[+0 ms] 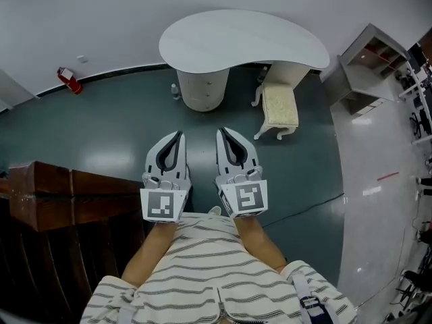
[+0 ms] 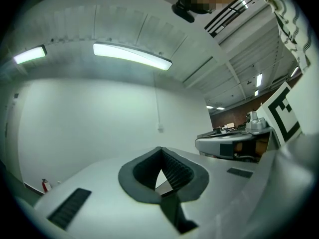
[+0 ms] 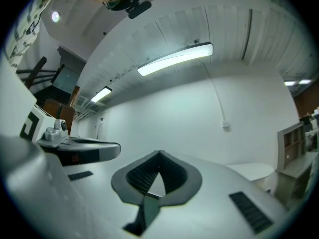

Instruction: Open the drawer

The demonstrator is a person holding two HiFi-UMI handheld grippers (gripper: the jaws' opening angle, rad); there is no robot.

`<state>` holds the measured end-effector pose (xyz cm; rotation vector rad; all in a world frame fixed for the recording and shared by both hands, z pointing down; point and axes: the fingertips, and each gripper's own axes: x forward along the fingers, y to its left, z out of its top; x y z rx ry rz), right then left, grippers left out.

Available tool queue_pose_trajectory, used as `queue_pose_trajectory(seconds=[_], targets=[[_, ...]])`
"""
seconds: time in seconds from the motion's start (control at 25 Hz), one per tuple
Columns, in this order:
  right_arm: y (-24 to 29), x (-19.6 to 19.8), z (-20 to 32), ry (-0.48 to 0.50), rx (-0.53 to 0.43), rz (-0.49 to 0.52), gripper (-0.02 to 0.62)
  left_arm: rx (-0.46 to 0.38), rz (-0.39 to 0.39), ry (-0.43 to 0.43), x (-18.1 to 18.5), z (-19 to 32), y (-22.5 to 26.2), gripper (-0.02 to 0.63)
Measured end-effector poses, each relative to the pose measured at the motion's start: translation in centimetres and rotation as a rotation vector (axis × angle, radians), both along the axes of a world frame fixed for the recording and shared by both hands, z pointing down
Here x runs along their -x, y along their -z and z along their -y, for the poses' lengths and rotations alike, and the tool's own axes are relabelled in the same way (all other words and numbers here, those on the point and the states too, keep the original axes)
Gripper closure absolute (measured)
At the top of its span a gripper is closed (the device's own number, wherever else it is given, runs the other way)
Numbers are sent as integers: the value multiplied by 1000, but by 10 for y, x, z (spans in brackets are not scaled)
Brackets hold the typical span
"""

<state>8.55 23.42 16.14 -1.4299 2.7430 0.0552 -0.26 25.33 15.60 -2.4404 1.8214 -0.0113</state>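
Observation:
A white kidney-shaped table (image 1: 243, 39) stands ahead by the wall, and a rounded white drawer cabinet (image 1: 202, 90) stands under it. I hold both grippers level and side by side, well short of the cabinet and pointing toward it. The left gripper (image 1: 179, 134) has its tips together with nothing between them, and its own view shows the dark pads meeting at the left gripper's tip (image 2: 160, 149) against the bare wall. The right gripper (image 1: 221, 131) is likewise shut and empty, seen again as the right gripper (image 3: 159, 153) in its own view.
A cream stool (image 1: 279, 106) stands right of the cabinet and a small bottle (image 1: 175, 92) left of it. A red fire extinguisher (image 1: 69, 81) lies by the wall. Dark wooden furniture (image 1: 67, 194) is close on my left, a white shelf unit (image 1: 368, 63) at the right.

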Motion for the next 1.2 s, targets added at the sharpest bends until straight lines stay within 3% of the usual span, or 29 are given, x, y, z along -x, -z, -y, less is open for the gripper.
queue_pose_trajectory(seconds=[0.36, 0.96, 1.2], targets=[[-12, 28, 67, -10, 19, -36, 581, 10, -37, -49, 17, 73, -14, 614], [1, 70, 208, -148, 36, 0, 581, -35, -49, -132, 60, 234, 14, 614], [-7, 83, 250, -192, 51, 17, 581, 8, -66, -157, 76, 265, -2, 614]])
